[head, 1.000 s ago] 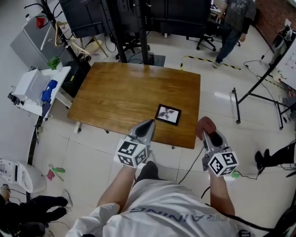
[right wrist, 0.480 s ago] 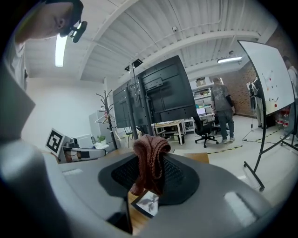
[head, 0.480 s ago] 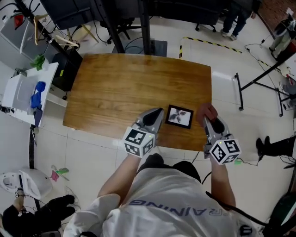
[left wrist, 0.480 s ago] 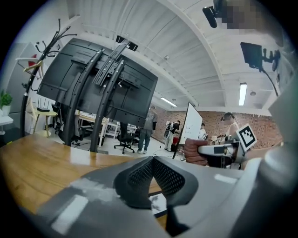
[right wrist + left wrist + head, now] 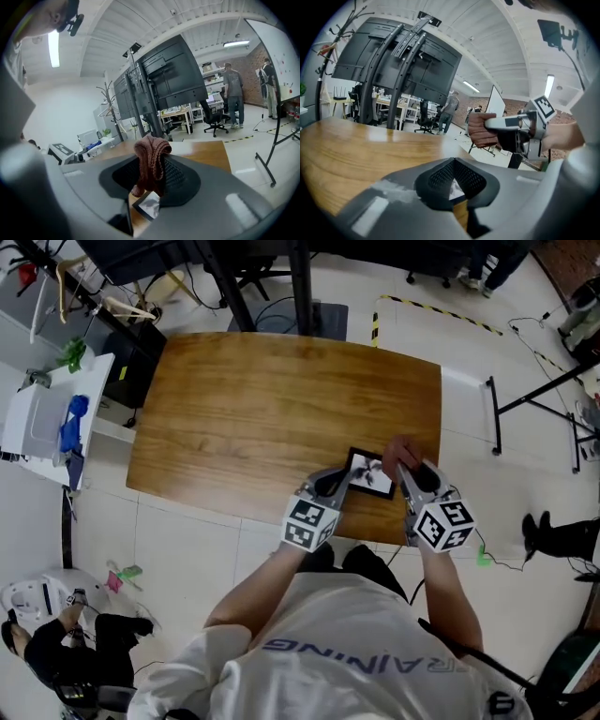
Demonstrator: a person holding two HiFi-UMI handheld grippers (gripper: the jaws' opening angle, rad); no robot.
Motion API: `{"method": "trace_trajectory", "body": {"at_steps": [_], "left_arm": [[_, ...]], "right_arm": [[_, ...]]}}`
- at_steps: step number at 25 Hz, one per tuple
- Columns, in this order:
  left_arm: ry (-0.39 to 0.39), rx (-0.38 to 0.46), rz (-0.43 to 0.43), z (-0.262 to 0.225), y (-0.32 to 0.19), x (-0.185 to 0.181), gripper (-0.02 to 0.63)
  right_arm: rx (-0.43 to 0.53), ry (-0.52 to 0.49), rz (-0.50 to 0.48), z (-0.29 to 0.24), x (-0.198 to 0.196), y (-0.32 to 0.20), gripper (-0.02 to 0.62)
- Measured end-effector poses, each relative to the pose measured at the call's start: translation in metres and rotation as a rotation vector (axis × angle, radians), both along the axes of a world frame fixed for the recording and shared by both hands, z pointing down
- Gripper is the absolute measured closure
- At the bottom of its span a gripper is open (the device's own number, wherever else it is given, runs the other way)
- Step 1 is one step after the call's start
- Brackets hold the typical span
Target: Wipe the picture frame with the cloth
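A black picture frame (image 5: 369, 474) with a pale print lies flat near the front right edge of the wooden table (image 5: 253, 399). My left gripper (image 5: 333, 481) is shut, and its tip rests at the frame's left edge. My right gripper (image 5: 405, 468) is shut on a brown knitted cloth (image 5: 397, 450), which hangs over the frame's right end. In the right gripper view the cloth (image 5: 151, 161) dangles from the jaws just above the frame (image 5: 149, 205). From the left gripper view I see the cloth (image 5: 482, 131) to the right and a sliver of the frame (image 5: 455, 189) below the jaws.
A white cart (image 5: 42, 418) with a blue item stands left of the table. A black stand base (image 5: 300, 282) sits behind it, and a tripod leg (image 5: 534, 390) is to the right. A person crouches (image 5: 56, 652) at the lower left. Cables lie on the tiled floor.
Both grippers have moved forward over the table's front edge to the frame. The cloth now sits above the frame's right end, and the left tip is at its left edge.
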State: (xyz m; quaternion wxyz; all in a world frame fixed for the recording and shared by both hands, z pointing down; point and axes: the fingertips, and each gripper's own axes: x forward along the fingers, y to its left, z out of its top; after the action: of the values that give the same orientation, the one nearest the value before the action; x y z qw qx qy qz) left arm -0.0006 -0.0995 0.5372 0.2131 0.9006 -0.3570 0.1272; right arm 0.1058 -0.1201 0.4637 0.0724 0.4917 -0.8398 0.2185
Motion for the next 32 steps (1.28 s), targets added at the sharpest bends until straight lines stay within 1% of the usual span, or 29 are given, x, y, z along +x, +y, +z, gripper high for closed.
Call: {"method": "trace_trajectory", "body": {"at_steps": [4,10,15,19,25,29,32], "left_arm": [[-0.035,-0.054,0.023,0.032,0.009,0.011,0.603],[-0.058,-0.121,0.039,0.059,0.019,0.016,0.603],[-0.061,-0.173,0.041,0.077,0.027,0.019,0.603],[-0.056,-0.197,0.031,0.085,0.028,0.022,0.603],[-0.070,-0.205,0.027,0.103,0.026,0.022,0.603],[-0.097,-0.227,0.048,0.113,0.031,0.026,0.603],[-0.124,-0.219,0.052,0.115,0.034,0.028,0.603]], "right_arm": [[-0.030,-0.001,-0.053,0.019,-0.018,-0.010,0.476],[-0.080,-0.019,-0.102,0.044,-0.035,-0.014,0.476],[-0.126,-0.025,-0.141,0.066,-0.050,-0.019,0.476],[-0.171,-0.034,-0.166,0.083,-0.063,-0.021,0.476],[-0.259,-0.030,-0.156,0.117,-0.074,-0.021,0.476],[-0.312,0.023,-0.141,0.140,-0.078,-0.024,0.476],[-0.353,0.057,-0.123,0.154,-0.077,-0.023,0.476]]}}
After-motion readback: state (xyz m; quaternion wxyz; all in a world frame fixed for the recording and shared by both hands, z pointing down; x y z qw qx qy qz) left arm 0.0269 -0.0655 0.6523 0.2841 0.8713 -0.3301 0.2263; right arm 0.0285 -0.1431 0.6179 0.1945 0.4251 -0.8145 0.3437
